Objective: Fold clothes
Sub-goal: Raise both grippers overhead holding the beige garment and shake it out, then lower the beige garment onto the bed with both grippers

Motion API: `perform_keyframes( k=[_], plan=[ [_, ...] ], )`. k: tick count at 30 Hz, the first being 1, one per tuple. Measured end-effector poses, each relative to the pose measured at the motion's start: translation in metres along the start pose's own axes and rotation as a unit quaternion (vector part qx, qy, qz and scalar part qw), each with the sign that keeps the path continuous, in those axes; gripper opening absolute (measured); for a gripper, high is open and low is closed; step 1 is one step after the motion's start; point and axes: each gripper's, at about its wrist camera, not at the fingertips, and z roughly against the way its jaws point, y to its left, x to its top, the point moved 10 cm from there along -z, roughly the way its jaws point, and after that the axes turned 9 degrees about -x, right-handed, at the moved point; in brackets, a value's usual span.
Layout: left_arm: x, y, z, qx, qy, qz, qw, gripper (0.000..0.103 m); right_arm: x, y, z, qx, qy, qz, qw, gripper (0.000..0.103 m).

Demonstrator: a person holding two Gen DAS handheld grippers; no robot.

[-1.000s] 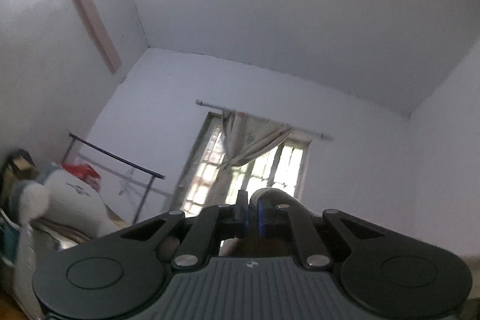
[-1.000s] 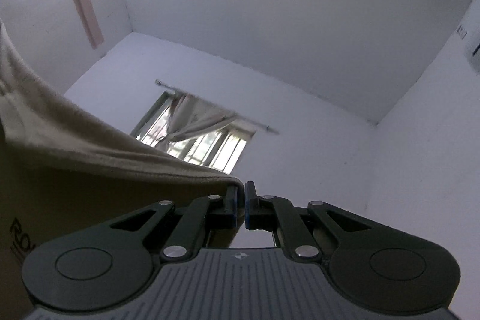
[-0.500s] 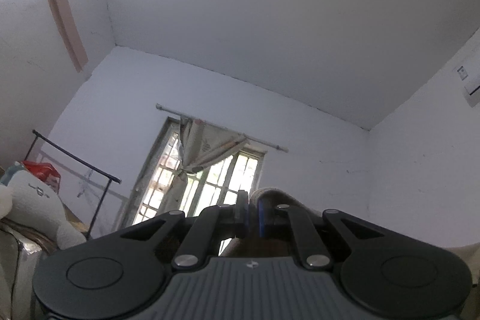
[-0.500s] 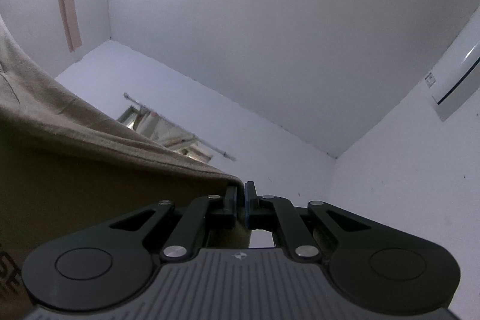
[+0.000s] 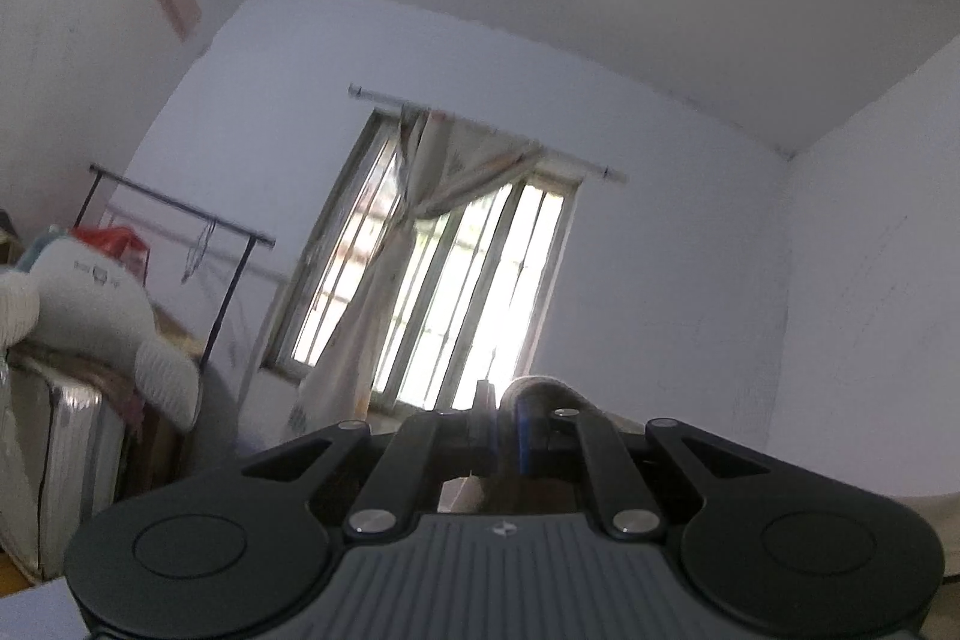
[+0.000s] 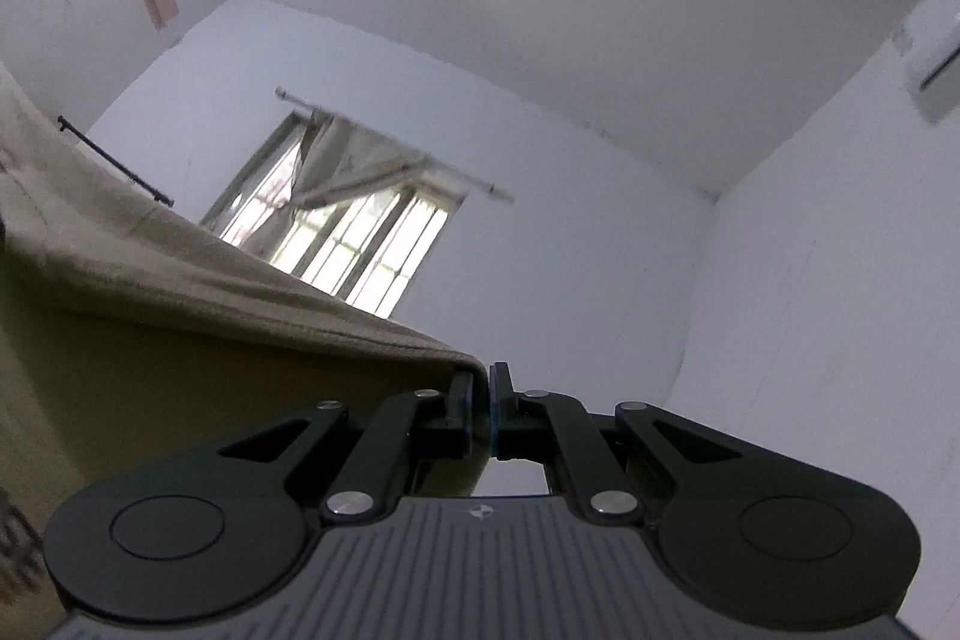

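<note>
A beige garment hangs stretched from my right gripper, whose jaws are shut on its top edge; the cloth runs off to the left and fills the lower left of the right wrist view. In the left wrist view my left gripper is shut on a fold of the same beige garment, which loops over the right finger and drops behind the gripper body. Both grippers point upward toward the ceiling and the far window. The rest of the garment is hidden below the gripper bodies.
A barred window with a tied curtain is straight ahead. A black clothes rail stands at the left wall, with a white plush toy on stacked boxes beside it. An air conditioner hangs on the right wall.
Both views swung right toward the ceiling corner half a second ago and have swung back, with the window larger and more central. Both grippers stay shut on the cloth.
</note>
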Motion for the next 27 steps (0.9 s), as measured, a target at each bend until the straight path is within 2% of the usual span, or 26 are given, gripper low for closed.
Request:
perform_keyframes(
  k=[7,14,19,21,27],
  plan=[
    [-0.057,0.024,-0.058,0.023,0.044,-0.002,0.9988,0.005,-0.079,0.053,-0.046,0.014,0.06,0.004,0.998,0.002],
    [-0.132,0.066,-0.146,0.055,0.099,0.011,0.9935,0.005,-0.166,0.106,-0.114,0.029,0.115,0.009,0.993,0.002],
    [-0.193,0.1,-0.218,0.085,0.145,0.012,0.9857,0.005,-0.218,0.157,-0.171,0.046,0.147,0.018,0.988,0.002],
    [-0.221,0.115,-0.246,0.098,0.164,0.007,0.9815,0.005,-0.239,0.186,-0.214,0.056,0.161,0.019,0.985,0.002],
    [-0.315,0.169,-0.302,0.127,0.22,0.01,0.967,0.005,-0.332,0.246,-0.297,0.089,0.23,0.019,0.969,0.002]
  ],
)
